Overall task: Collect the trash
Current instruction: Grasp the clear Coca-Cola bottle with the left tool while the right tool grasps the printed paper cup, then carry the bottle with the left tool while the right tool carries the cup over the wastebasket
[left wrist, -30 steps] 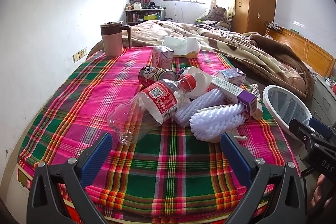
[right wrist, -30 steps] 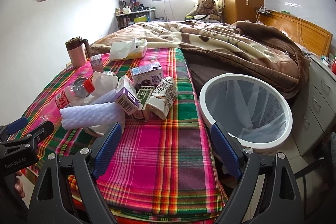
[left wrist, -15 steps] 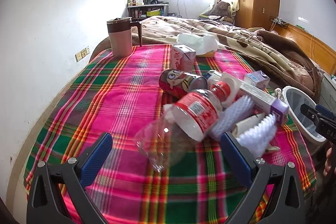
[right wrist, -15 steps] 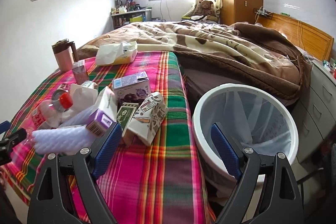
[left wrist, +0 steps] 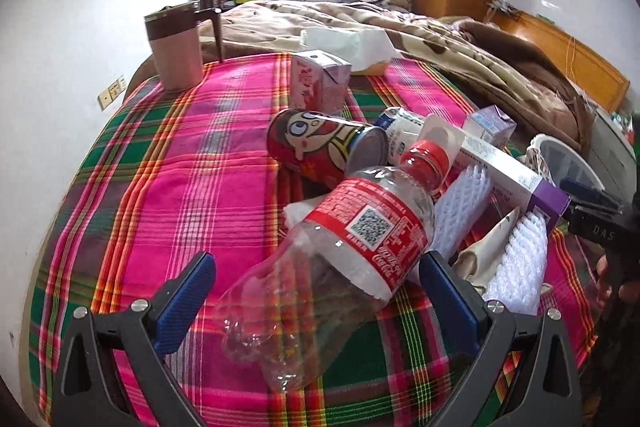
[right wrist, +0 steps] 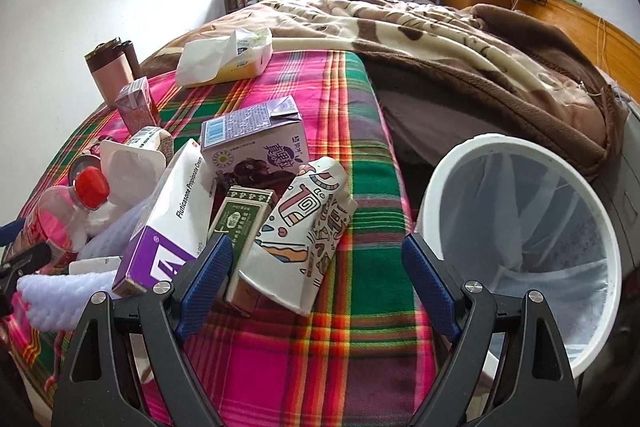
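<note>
A pile of trash lies on the plaid cloth (left wrist: 160,187). In the left wrist view my left gripper (left wrist: 316,291) is open, its jaws on either side of an empty clear bottle (left wrist: 344,259) with a red label. Behind it lie a red can (left wrist: 320,151), white foam nets (left wrist: 520,259) and a purple-white box (left wrist: 508,179). In the right wrist view my right gripper (right wrist: 316,279) is open just in front of a patterned carton (right wrist: 308,227) and a green carton (right wrist: 244,227). The white bin (right wrist: 520,251) with a clear liner stands to the right of the bed.
A pink mug (left wrist: 176,47), a pink drink carton (left wrist: 316,83) and a tissue pack (right wrist: 228,59) sit further back. A purple juice carton (right wrist: 256,143) stands behind the pile. A brown blanket (right wrist: 440,39) covers the rest of the bed; a wooden headboard (right wrist: 600,39) is at right.
Both grippers have moved forward toward the pile. The bottle now lies between the left jaws, and the cartons sit close in front of the right jaws. Both stay open.
</note>
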The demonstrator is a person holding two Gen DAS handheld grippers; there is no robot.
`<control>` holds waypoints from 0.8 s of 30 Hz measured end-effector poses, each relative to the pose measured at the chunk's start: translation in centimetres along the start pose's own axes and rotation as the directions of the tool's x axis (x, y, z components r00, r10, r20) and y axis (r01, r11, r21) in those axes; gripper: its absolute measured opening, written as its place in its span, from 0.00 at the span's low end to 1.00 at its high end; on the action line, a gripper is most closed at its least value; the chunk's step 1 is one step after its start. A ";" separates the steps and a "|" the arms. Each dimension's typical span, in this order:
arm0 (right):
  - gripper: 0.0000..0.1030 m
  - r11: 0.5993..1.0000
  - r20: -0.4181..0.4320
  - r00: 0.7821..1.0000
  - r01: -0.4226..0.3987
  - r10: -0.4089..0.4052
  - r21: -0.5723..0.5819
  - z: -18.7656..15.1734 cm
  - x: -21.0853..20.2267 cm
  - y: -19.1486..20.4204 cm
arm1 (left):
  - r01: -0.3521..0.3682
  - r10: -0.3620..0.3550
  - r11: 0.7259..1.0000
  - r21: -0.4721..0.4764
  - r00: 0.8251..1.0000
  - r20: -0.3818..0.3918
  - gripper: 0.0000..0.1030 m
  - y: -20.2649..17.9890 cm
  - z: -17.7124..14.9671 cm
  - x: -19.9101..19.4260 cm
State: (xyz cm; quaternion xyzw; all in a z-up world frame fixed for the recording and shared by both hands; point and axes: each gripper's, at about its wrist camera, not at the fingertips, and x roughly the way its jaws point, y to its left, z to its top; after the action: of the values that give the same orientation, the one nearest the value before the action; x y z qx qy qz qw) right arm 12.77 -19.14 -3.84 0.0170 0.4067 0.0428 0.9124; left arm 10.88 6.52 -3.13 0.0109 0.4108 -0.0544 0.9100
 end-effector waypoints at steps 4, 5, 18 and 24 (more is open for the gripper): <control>0.82 0.999 -0.007 0.999 -0.032 0.032 0.021 0.2 0.1 -0.2 | 0.009 -0.007 0.998 0.057 0.999 -0.033 1.00 -0.9 0.3 0.9; 0.81 0.999 -0.007 0.999 -0.038 0.039 0.024 0.3 0.2 -0.3 | 0.016 -0.013 0.998 0.062 0.999 -0.041 0.98 -1.0 0.3 1.1; 0.47 0.994 -0.014 0.998 -0.064 0.065 0.087 -0.1 0.5 -2.3 | 0.078 -0.077 0.997 0.025 0.996 -0.053 0.86 -1.0 0.8 1.5; 0.35 0.995 -0.027 0.997 -0.071 0.073 0.076 0.0 1.0 -2.0 | 0.083 -0.080 0.996 0.031 0.992 -0.095 0.84 -1.4 0.7 2.7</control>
State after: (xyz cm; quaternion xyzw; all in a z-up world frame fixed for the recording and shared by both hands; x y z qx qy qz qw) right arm 13.58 -21.06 -4.70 0.0651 0.4206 0.0607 0.9029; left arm 13.06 4.83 -4.62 0.0124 0.4521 -0.0978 0.8865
